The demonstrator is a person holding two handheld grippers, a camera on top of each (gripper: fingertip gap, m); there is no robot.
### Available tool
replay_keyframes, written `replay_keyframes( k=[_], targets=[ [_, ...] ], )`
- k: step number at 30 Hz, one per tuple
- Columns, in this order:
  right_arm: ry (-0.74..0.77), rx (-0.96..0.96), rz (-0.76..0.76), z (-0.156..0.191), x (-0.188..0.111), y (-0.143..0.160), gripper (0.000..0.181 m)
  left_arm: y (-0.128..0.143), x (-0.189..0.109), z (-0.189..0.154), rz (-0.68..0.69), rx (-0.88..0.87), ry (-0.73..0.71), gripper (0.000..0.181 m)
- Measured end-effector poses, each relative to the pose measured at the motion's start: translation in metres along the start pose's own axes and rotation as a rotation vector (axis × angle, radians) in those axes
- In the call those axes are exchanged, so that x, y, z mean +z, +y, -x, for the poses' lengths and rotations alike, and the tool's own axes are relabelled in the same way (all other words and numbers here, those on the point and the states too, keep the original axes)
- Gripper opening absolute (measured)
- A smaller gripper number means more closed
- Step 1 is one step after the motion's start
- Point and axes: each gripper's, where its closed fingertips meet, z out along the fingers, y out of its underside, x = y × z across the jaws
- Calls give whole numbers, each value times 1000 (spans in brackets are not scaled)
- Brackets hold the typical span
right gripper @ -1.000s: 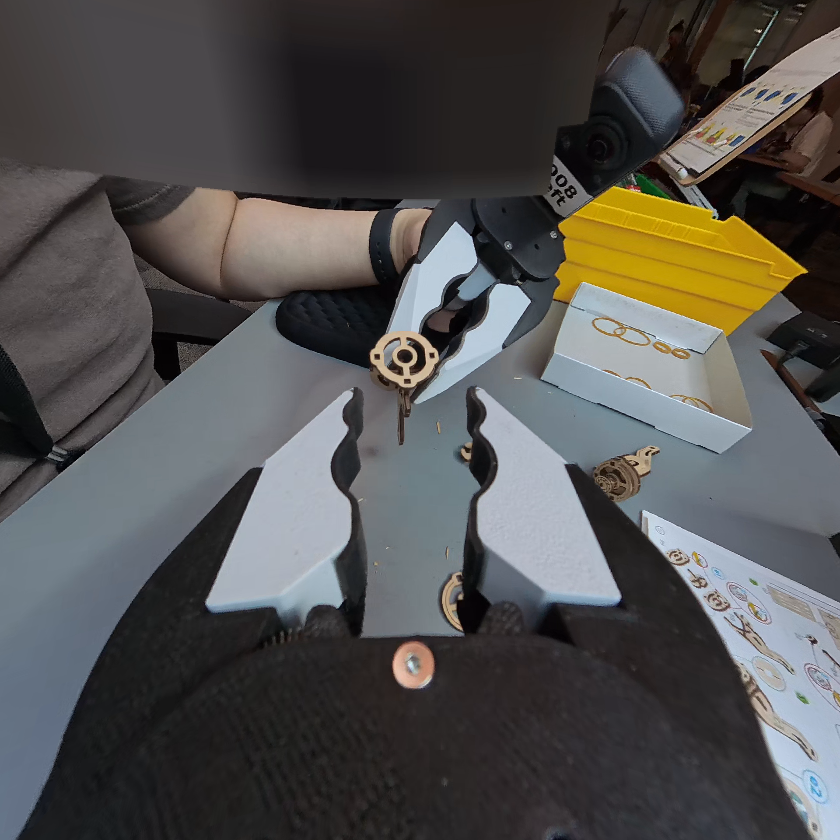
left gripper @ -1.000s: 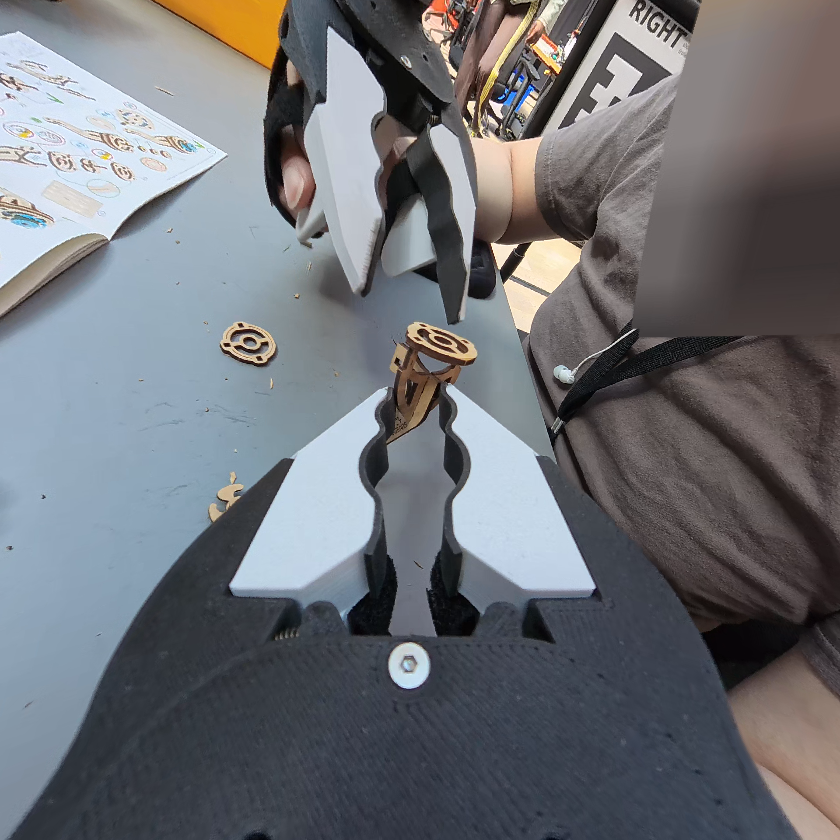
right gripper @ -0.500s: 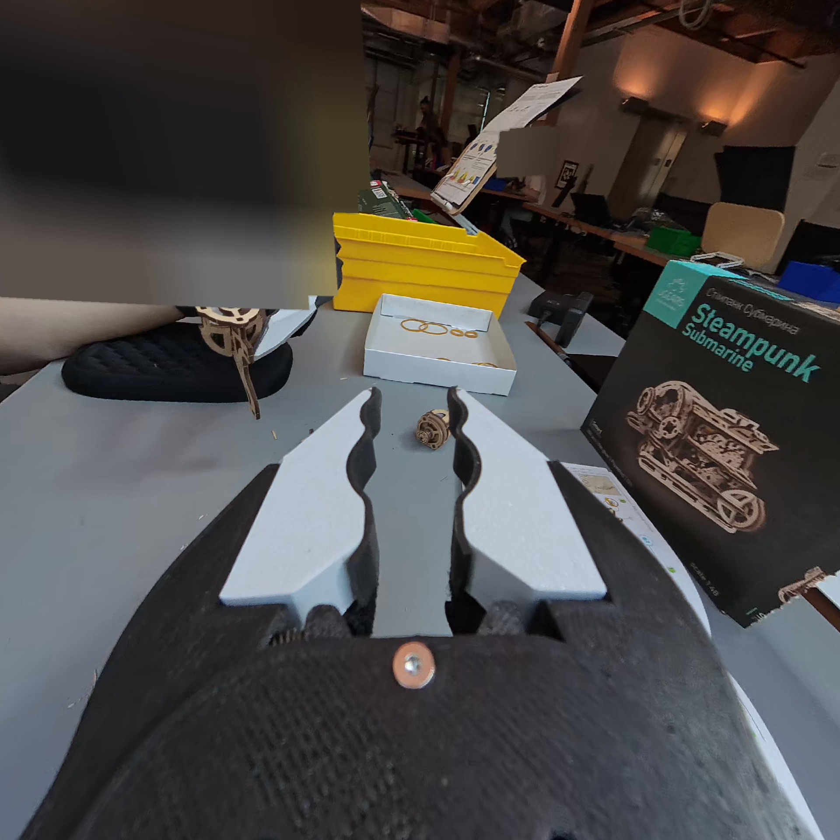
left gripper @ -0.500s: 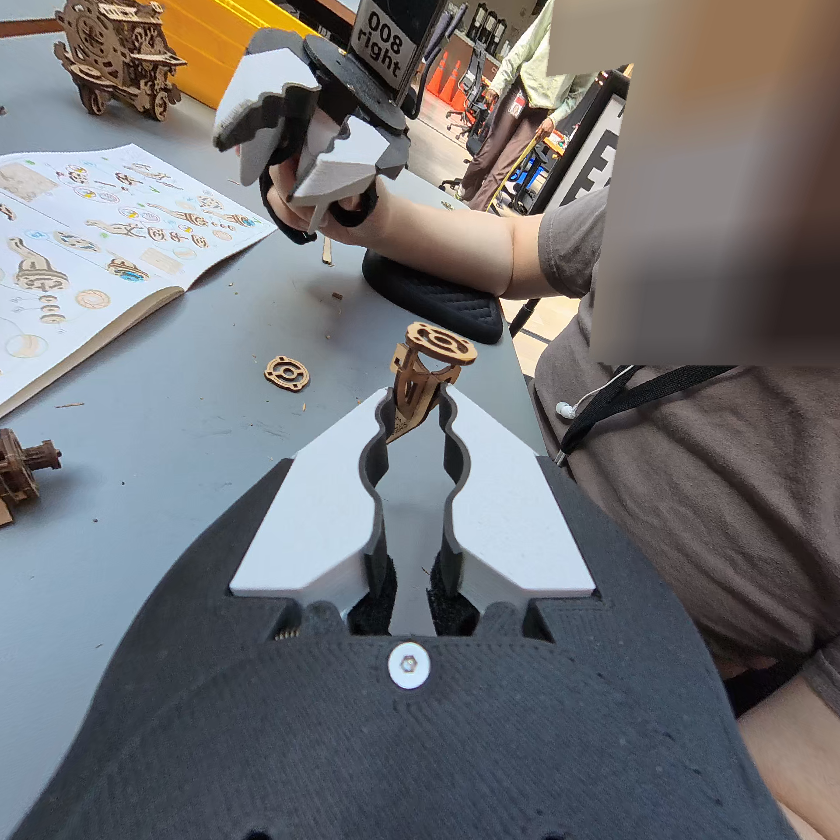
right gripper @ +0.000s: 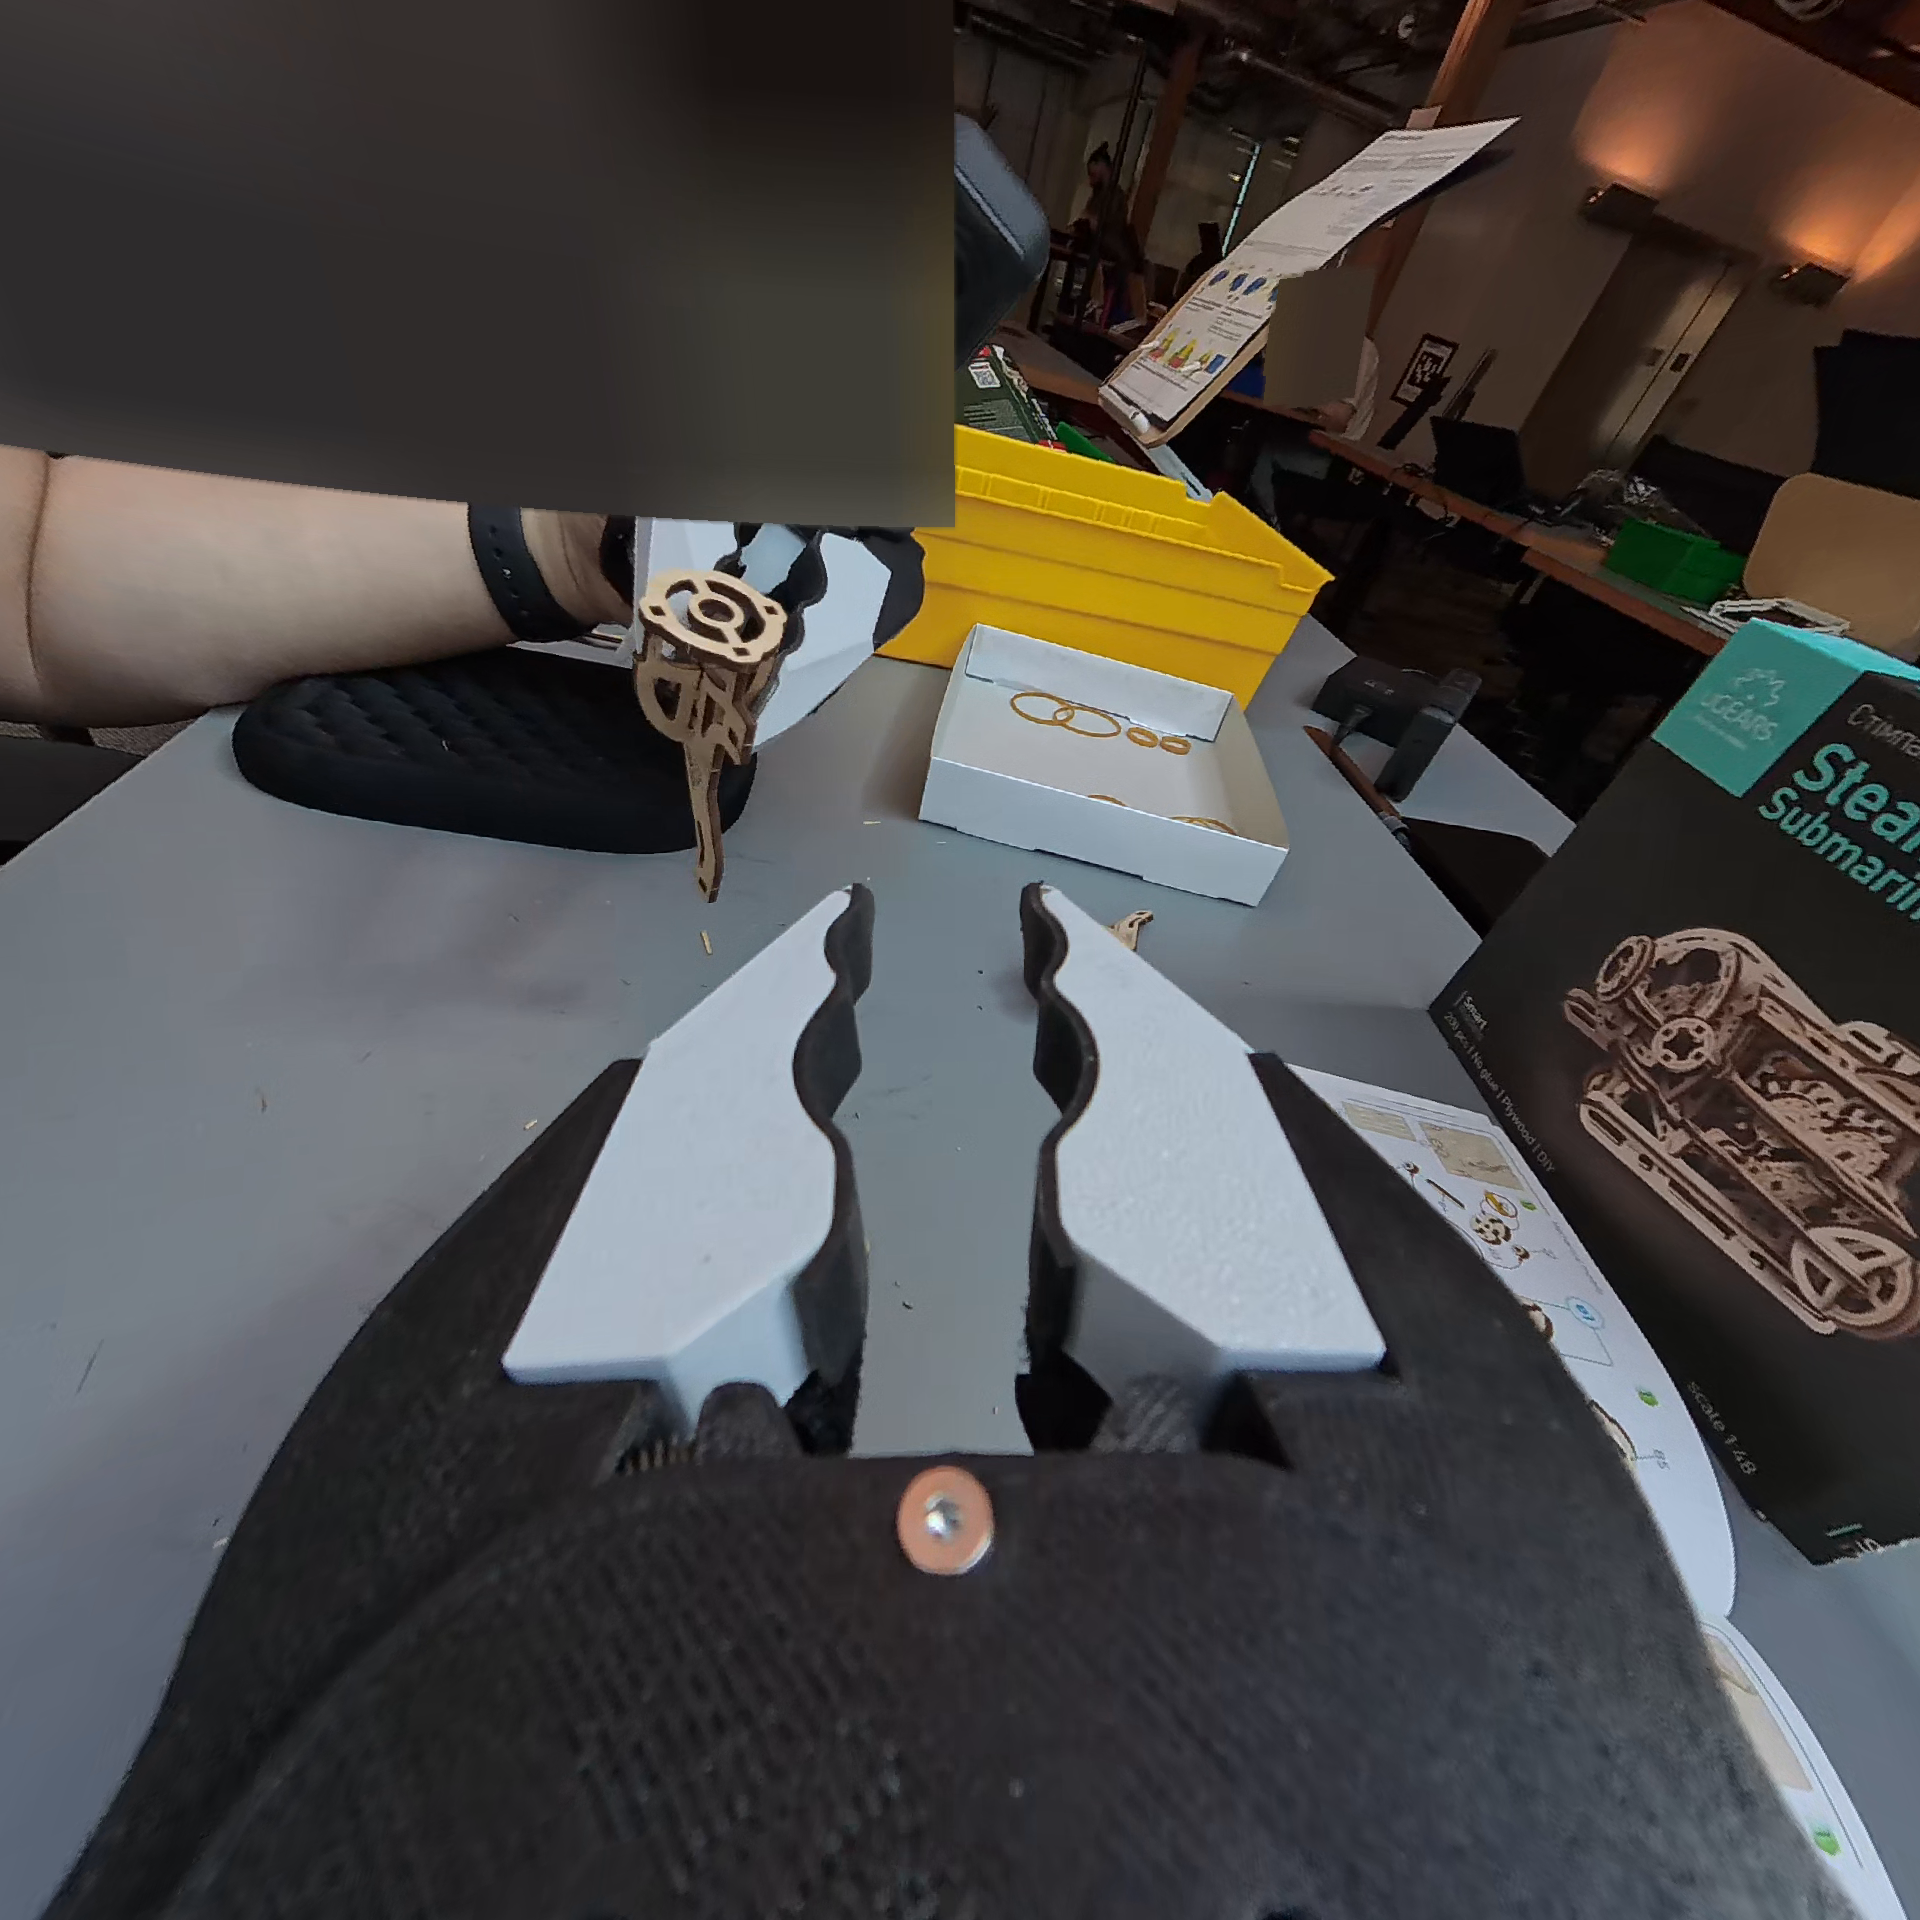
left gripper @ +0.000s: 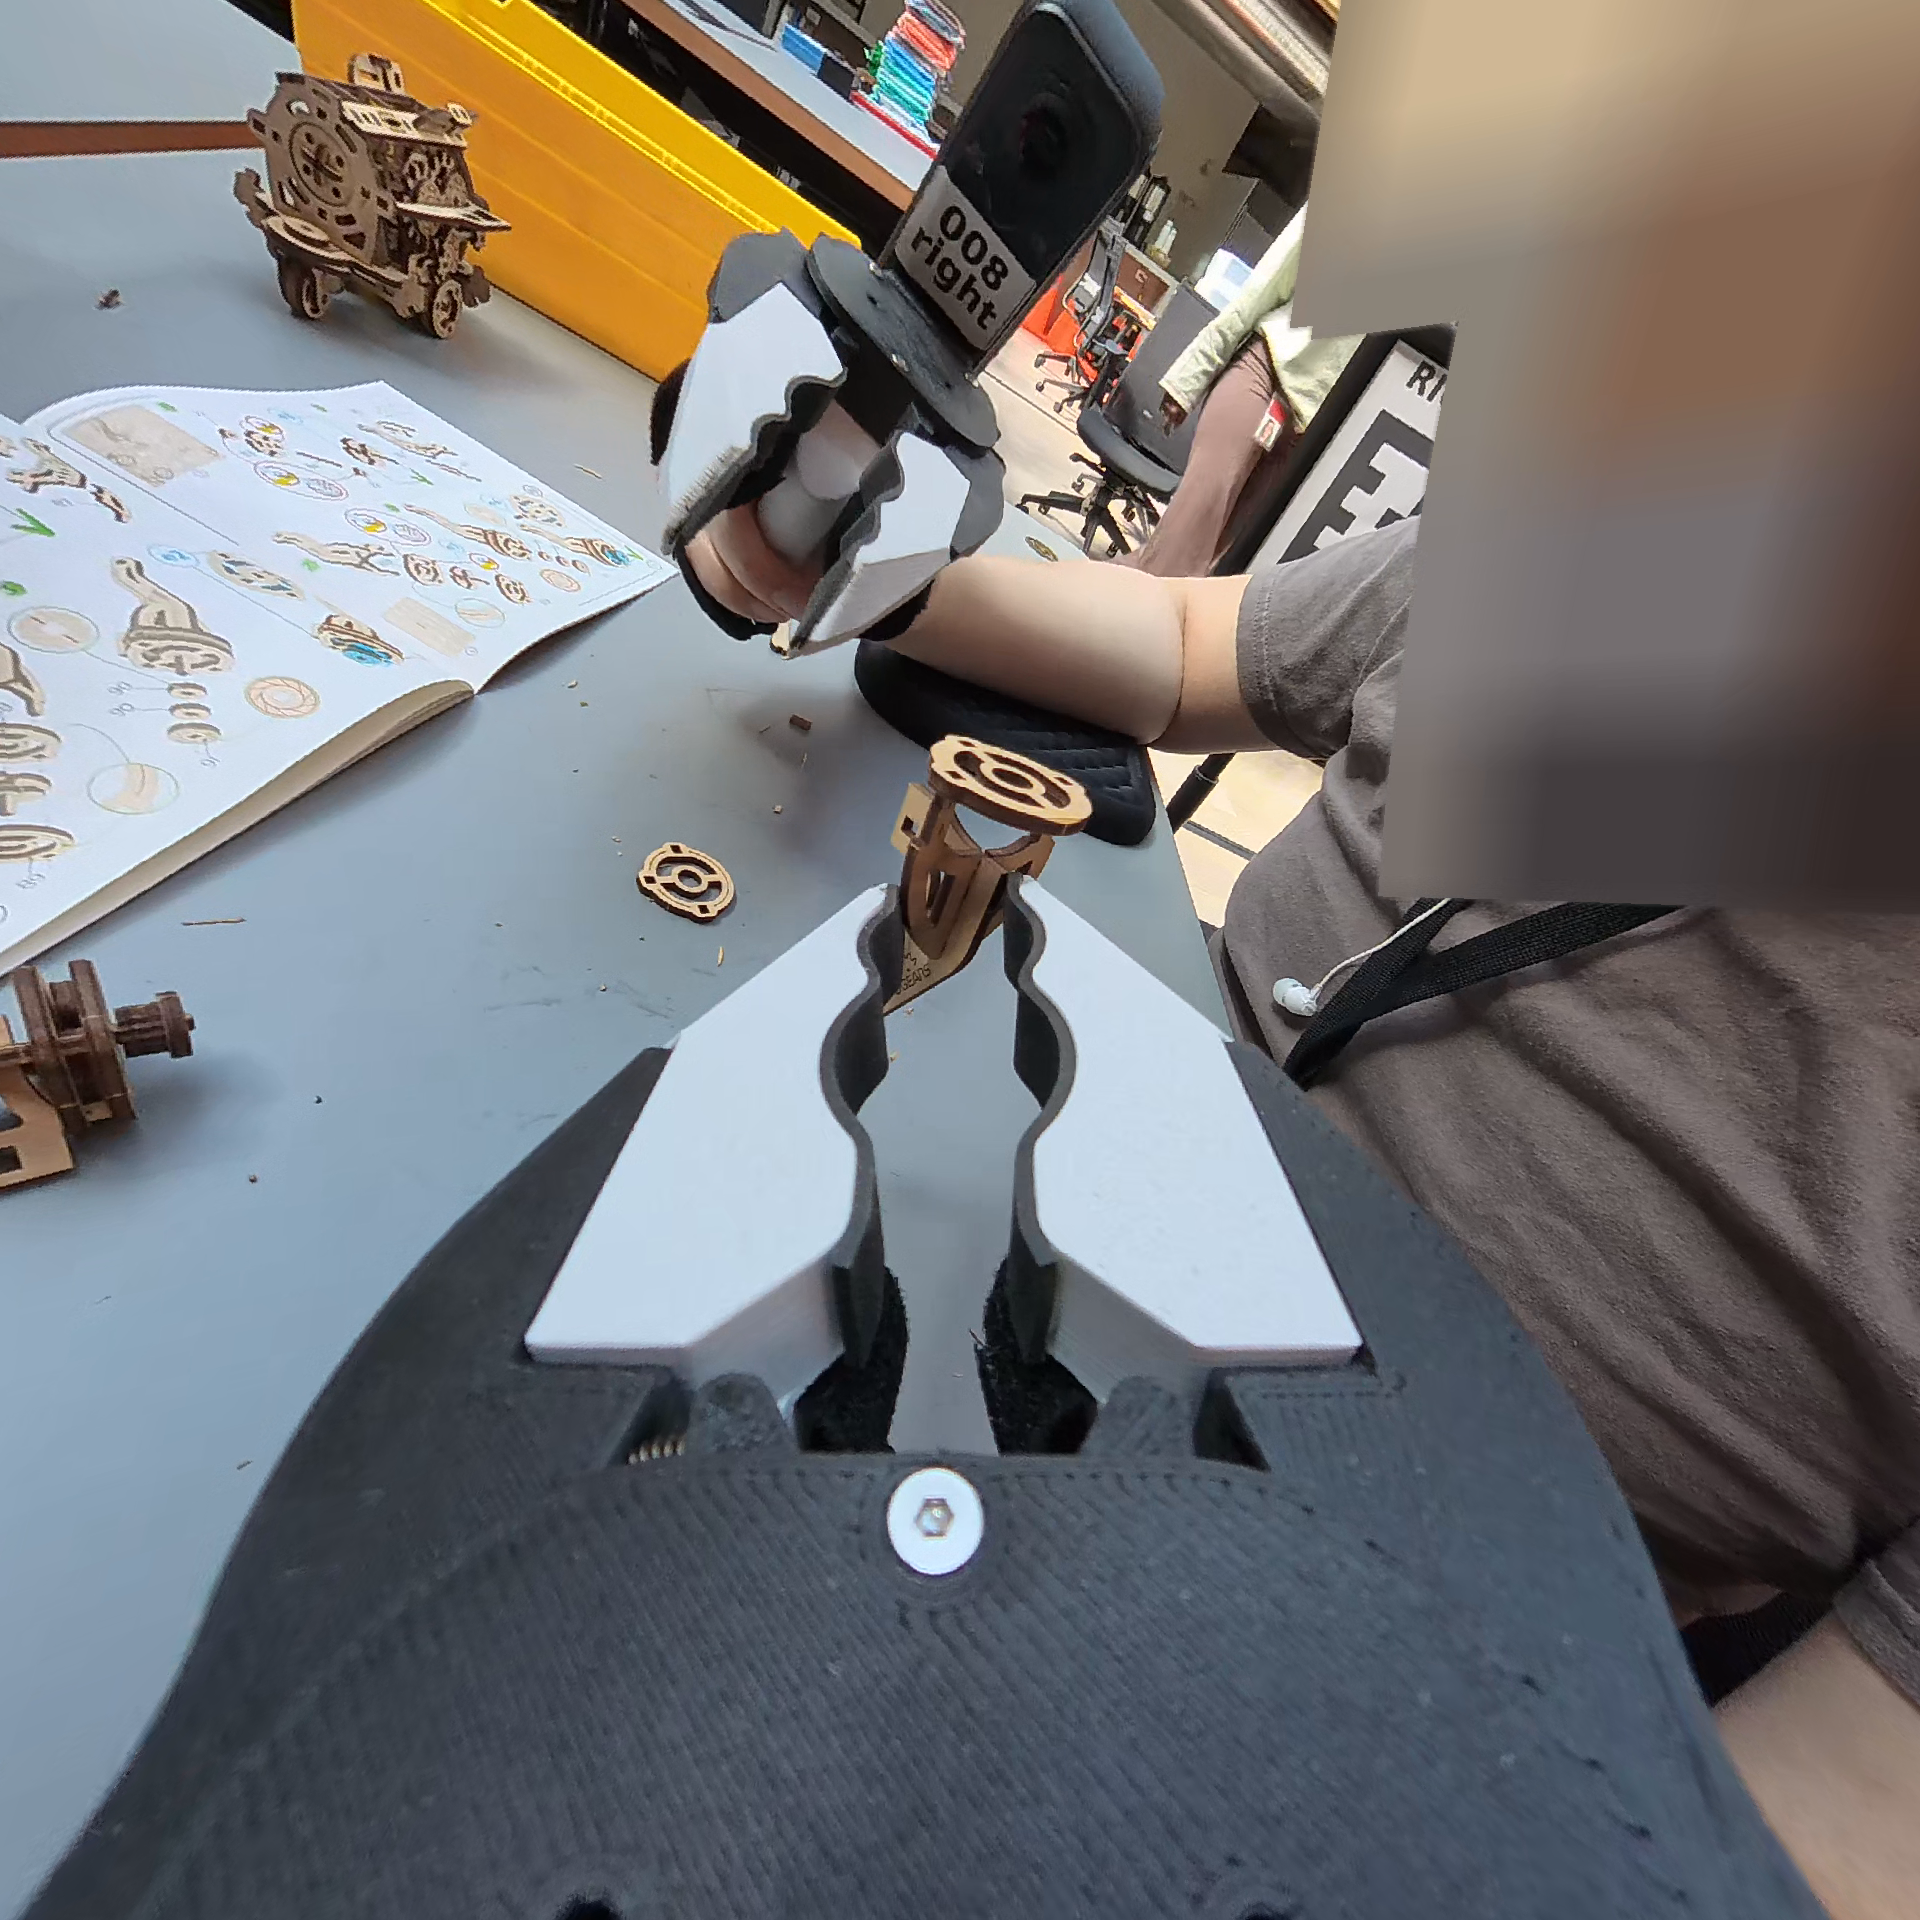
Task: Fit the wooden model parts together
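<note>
My left gripper (left gripper: 945,906) is shut on a small wooden assembly (left gripper: 982,831): a round slotted disc on top of crossed flat pieces. It holds it above the table's near edge. The same assembly (right gripper: 707,675) shows at the left of the right wrist view, hanging in the left gripper's white fingers (right gripper: 831,634). My right gripper (right gripper: 945,904) is open and empty, low over the grey table. In the left wrist view it (left gripper: 743,592) is held up beyond the assembly, apart from it. A loose wooden ring disc (left gripper: 686,881) lies on the table.
An open instruction booklet (left gripper: 260,623), a built wooden vehicle (left gripper: 364,197), a yellow bin (left gripper: 582,177) and a small wooden subassembly (left gripper: 62,1049) lie to the left. A black wrist rest (left gripper: 997,717) bears the forearm. A white tray (right gripper: 1101,810) with rubber bands and a dark kit box (right gripper: 1714,1039) stand ahead right. Across from one pair of fingers to the other is roughly 8 cm. Left tips and right tips are each some 15 cm from the small wooden subassembly (left gripper: 62,1049).
My right gripper has pulled back from the held assembly, lifted and swung away toward the tray and box, its jaws a little narrower. My left gripper keeps its hold.
</note>
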Motion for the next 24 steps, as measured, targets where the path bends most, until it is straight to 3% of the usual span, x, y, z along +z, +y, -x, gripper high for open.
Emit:
replay_keyframes(
  k=[24],
  targets=[
    [136,96,-105,-35,-18,-12,28,-14,-17,10,-96,-4,-56,17]
  ],
)
